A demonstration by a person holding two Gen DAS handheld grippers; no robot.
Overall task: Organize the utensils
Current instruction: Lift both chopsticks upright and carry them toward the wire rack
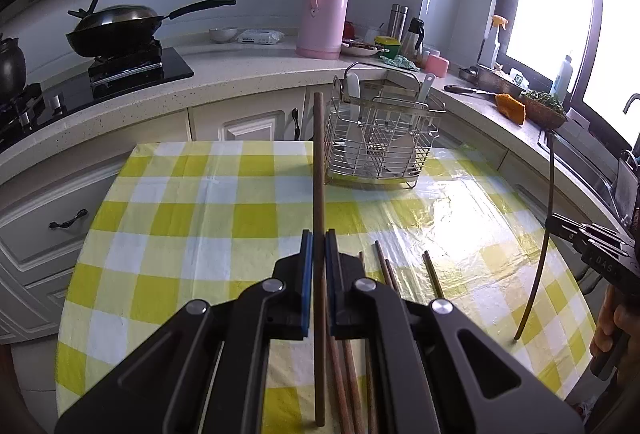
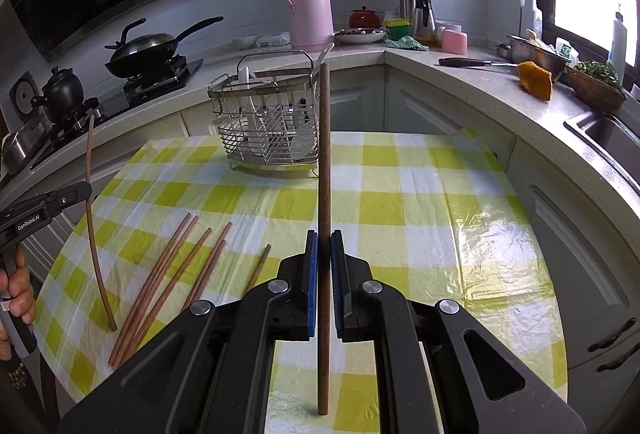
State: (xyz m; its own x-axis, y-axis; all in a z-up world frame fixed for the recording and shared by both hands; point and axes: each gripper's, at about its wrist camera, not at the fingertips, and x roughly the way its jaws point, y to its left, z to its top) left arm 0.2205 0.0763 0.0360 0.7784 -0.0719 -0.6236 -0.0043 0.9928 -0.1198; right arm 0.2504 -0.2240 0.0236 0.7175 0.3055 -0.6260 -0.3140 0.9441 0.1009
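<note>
Chopsticks are the working items. Left gripper [image 1: 319, 254]: blue-padded fingers [image 1: 307, 274] pinch one brown wooden chopstick [image 1: 319, 162] near its mid-length; the stick runs straight along the fingers, top end level with the rim of the wire utensil basket [image 1: 380, 138] beyond it, lower end below the finger bodies. Seen from the right wrist, this chopstick [image 2: 93, 226] stands near upright, raised off the cloth, and the person's hand [image 2: 18, 298] grips the handle below.

Right gripper [image 2: 325, 254]: fingers [image 2: 313, 274] likewise pressed onto a second wooden chopstick [image 2: 324, 162], held in line with the fingers, top end overlapping the basket [image 2: 268, 122] in view. From the left wrist, that chopstick [image 1: 546, 226] appears at the right edge, clamped in the other tool and clear of the surface.

Surface: table with yellow-and-white checked cloth [image 2: 400, 210] under glossy clear plastic. Remaining loose chopsticks [image 2: 168, 274], about five, lie roughly parallel on the cloth between the two grippers; in the left view they are partly hidden under the finger bodies [image 1: 384, 270].

Basket stands at the far edge of the table and holds white spoons upright; no chopsticks discernible inside. Behind: kitchen counter with pink thermos [image 1: 324, 2] and a lidded wok [image 1: 120, 26] on the stove.
</note>
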